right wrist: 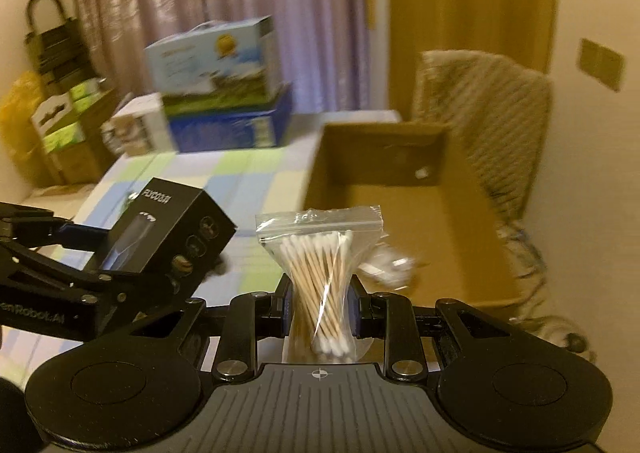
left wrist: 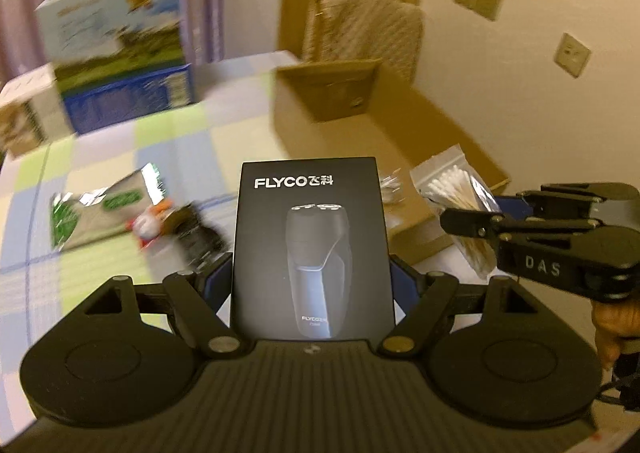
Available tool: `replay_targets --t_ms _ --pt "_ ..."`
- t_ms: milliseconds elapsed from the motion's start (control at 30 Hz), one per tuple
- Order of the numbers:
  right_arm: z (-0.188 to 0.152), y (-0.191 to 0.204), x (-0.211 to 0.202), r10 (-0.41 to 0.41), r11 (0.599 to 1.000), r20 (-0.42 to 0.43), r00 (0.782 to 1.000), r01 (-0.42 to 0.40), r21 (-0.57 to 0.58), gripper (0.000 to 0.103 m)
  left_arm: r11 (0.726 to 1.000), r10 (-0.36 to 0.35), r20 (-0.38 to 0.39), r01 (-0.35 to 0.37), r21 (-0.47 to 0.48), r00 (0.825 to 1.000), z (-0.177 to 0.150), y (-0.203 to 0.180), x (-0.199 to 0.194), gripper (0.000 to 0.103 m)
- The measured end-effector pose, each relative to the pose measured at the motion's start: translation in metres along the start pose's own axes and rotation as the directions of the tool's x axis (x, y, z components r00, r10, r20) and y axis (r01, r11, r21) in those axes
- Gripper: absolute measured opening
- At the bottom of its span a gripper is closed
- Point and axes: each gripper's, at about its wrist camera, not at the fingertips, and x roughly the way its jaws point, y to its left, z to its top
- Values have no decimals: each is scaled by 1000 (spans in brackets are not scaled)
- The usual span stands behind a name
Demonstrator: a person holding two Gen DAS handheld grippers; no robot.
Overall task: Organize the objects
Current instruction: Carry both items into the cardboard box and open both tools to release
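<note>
Left gripper [left wrist: 312,277] clamps the black FLYCO shaver box [left wrist: 312,249] upright, above the checked tablecloth [left wrist: 176,141]; its fingers are mostly hidden behind the box. Right gripper [right wrist: 319,303] pinches a clear bag of cotton swabs [right wrist: 320,273] at mid-height, near the open cardboard box [right wrist: 400,209]. Foil packet [left wrist: 100,217] and small items beside it are blurred, not identifiable.

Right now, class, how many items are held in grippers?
2. The black FLYCO shaver box is clamped in the left gripper; the bag of cotton swabs is pinched in the right gripper.
</note>
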Motion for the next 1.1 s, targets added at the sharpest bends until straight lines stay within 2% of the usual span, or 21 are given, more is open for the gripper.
replay_targets --t_ms 167,400,867,1000,1100 --pt "10 -40 -7 -54 998 9 998 54 25 23 999 -36 18 36 26 999 26 -33 15 76" --pt "17 -74 0 -70 997 5 998 70 45 23 997 -62 24 61 37 998 55 -65 40 76" --pt "25 -112 36 -66 994 -26 997 68 81 23 997 -70 8 70 18 998 91 -75 97 76" --pt "26 -117 42 -67 993 -29 997 70 97 23 997 -71 12 71 10 997 94 -73 111 82" --pt "25 -119 44 -68 992 -29 997 71 103 24 998 -62 15 62 -2 998 92 -68 113 82"
